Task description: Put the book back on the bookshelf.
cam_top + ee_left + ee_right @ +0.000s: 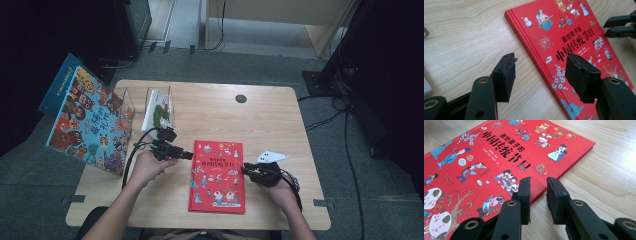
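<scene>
A red picture book [217, 175] with cartoon figures on its cover lies flat near the table's front edge. My left gripper [188, 155] is at the book's left long edge, near the top. In the left gripper view it [540, 72] stands wide open, with the spine of the book [574, 37] running between the jaws. My right gripper [245, 169] is at the book's right edge. In the right gripper view it [538, 185] is open by a narrow gap, low over the wood, with the left jaw against the edge of the book [499, 157]. Neither holds anything.
The wooden table [260, 120] has a round cable hole [241, 98] at the back. A clear stand with a white and green book [157, 107] sits back left. A large colourful book [87, 117] leans off the table's left side. The right gripper [620, 25] shows in the left gripper view.
</scene>
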`<state>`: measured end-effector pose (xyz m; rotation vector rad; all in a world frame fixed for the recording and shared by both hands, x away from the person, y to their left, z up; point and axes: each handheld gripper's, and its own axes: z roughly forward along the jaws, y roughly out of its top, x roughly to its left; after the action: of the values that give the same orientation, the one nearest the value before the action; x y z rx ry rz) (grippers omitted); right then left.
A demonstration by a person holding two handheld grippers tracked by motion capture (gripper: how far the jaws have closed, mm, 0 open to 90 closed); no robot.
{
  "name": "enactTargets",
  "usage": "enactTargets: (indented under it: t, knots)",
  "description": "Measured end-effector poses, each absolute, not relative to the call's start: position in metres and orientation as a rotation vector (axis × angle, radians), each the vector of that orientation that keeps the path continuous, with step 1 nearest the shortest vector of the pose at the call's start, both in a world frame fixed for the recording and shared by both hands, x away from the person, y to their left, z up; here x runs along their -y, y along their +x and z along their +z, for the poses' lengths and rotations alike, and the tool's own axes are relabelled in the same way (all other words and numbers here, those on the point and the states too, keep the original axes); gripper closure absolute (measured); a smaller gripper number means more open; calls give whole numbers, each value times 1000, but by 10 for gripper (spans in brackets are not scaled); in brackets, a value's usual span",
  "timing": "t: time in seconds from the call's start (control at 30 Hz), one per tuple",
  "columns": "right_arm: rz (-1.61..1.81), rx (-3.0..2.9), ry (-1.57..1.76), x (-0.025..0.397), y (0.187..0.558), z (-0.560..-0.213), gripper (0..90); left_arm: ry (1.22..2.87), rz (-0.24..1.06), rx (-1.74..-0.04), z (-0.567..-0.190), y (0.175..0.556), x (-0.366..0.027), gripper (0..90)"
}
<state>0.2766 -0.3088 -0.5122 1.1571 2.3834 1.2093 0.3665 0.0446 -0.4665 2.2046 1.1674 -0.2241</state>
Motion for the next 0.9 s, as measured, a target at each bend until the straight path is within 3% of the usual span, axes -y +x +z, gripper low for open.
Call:
enactTargets:
  t: [0.9]
  knots:
    - [1167, -2399, 1153, 311, 270, -515, 808, 2227, -232, -1142, -490, 353, -36, 427]
